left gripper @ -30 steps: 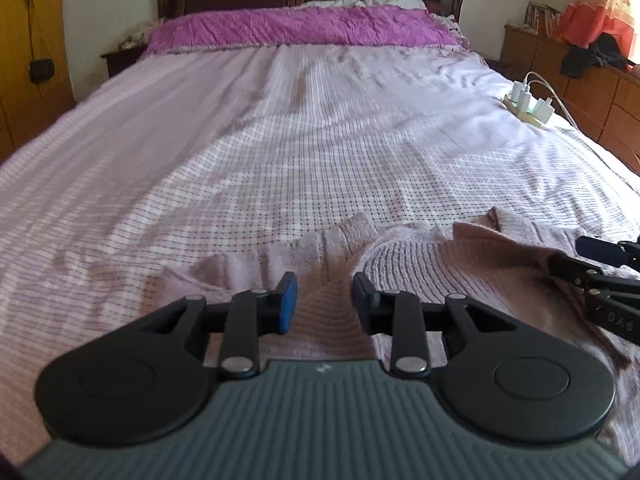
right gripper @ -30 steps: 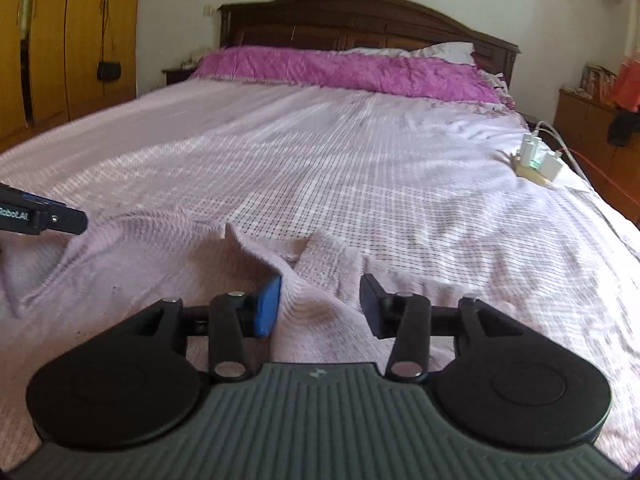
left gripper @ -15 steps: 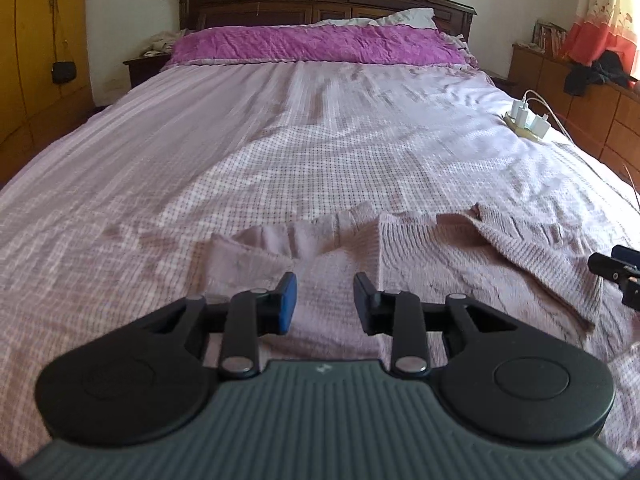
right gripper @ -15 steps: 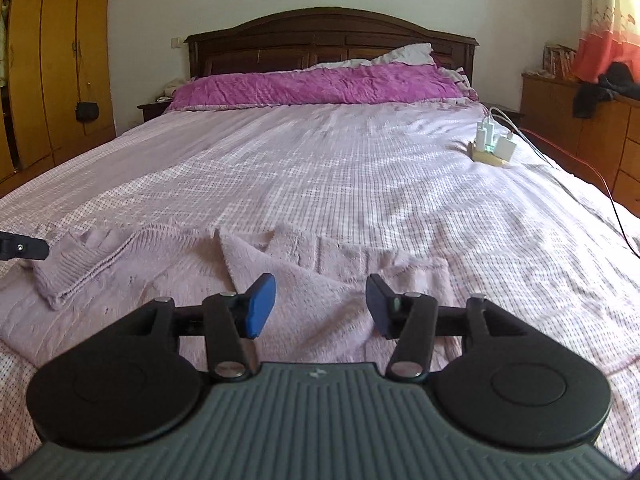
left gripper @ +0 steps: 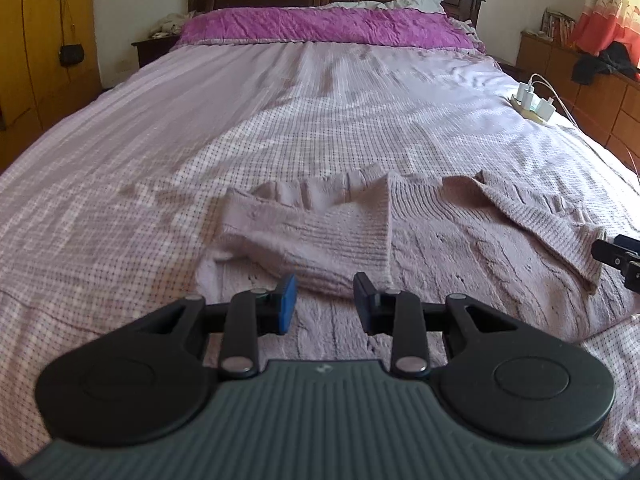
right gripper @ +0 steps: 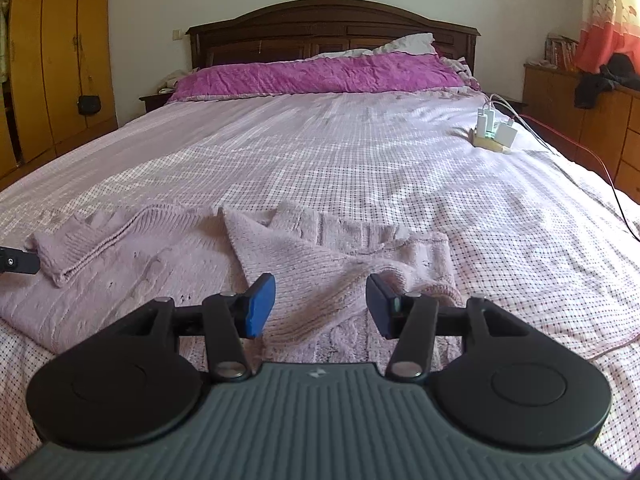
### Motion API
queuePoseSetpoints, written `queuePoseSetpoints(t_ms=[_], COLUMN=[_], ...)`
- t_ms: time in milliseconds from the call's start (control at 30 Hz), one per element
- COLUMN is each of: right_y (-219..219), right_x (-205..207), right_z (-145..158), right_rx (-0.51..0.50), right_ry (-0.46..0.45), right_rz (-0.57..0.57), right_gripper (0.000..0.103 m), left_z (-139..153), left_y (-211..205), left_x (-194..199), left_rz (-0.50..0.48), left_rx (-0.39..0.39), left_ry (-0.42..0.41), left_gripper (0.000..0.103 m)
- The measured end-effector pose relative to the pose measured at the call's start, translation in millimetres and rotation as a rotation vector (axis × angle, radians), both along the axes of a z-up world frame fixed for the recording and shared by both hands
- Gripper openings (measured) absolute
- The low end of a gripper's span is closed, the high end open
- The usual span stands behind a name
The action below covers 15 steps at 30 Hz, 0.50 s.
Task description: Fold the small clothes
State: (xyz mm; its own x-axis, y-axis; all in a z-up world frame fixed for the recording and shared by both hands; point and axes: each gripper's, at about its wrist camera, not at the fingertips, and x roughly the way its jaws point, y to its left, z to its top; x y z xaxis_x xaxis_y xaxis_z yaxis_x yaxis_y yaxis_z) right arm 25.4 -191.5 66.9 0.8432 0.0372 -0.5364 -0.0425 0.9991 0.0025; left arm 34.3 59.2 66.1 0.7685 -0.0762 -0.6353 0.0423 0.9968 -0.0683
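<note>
A small pale pink knitted sweater (left gripper: 432, 236) lies flat on the bed, with both sleeves folded in over its body. It also shows in the right wrist view (right gripper: 304, 256). My left gripper (left gripper: 325, 301) is open and empty, hovering over the sweater's near left part. My right gripper (right gripper: 320, 304) is open and empty over the near right part, above the folded sleeve. The tip of the right gripper (left gripper: 618, 258) shows at the right edge of the left wrist view, and the tip of the left gripper (right gripper: 16, 261) at the left edge of the right wrist view.
The bed has a checked pink sheet (left gripper: 280, 120), a purple pillow (left gripper: 328, 26) and a dark wooden headboard (right gripper: 332, 32). A power strip with chargers and cables (right gripper: 494, 132) lies on the bed's right side. Wardrobes (right gripper: 52, 60) stand left, a dresser (right gripper: 580, 108) right.
Both grippers have pulled back and risen from the sweater. The sleeves now lie folded over the body, and the right gripper's fingers have opened wider.
</note>
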Motion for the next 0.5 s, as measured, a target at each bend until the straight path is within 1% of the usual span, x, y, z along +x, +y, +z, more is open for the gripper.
queuePoseSetpoints(t_ms=[67,133,267,400,500], right_y=[2.4,2.3,-7.2,-15.5,-21.0], right_x=[-0.4,1.5,6.5,10.8,13.3], right_z=[-0.3,-1.9,-7.1,-14.9,-20.3], right_rx=[-0.004,0.010,0.122,0.219,0.278], right_ry=[0.005,0.029,0.079,0.116,0.124], right_rz=[0.004,-0.008,-0.030,-0.053,-0.074], right_gripper=[0.058,0.058,0.058,0.058,0.058], left_z=[-1.8,-3.5,-6.3,-10.9,-16.9], left_y=[-1.0,-3.7,-7.9,-7.2,-3.2], left_x=[-0.8,-0.8,-0.8,4.4,15.8], left_rz=[-0.006,-0.014,-0.022,-0.031,-0.002], left_rx=[-0.006,-0.002,-0.007,-0.079,-0.142], left_ry=[0.007,0.012,0.022,0.043,0.065], left_gripper=[0.033,0.034,0.034,0.034,0.034])
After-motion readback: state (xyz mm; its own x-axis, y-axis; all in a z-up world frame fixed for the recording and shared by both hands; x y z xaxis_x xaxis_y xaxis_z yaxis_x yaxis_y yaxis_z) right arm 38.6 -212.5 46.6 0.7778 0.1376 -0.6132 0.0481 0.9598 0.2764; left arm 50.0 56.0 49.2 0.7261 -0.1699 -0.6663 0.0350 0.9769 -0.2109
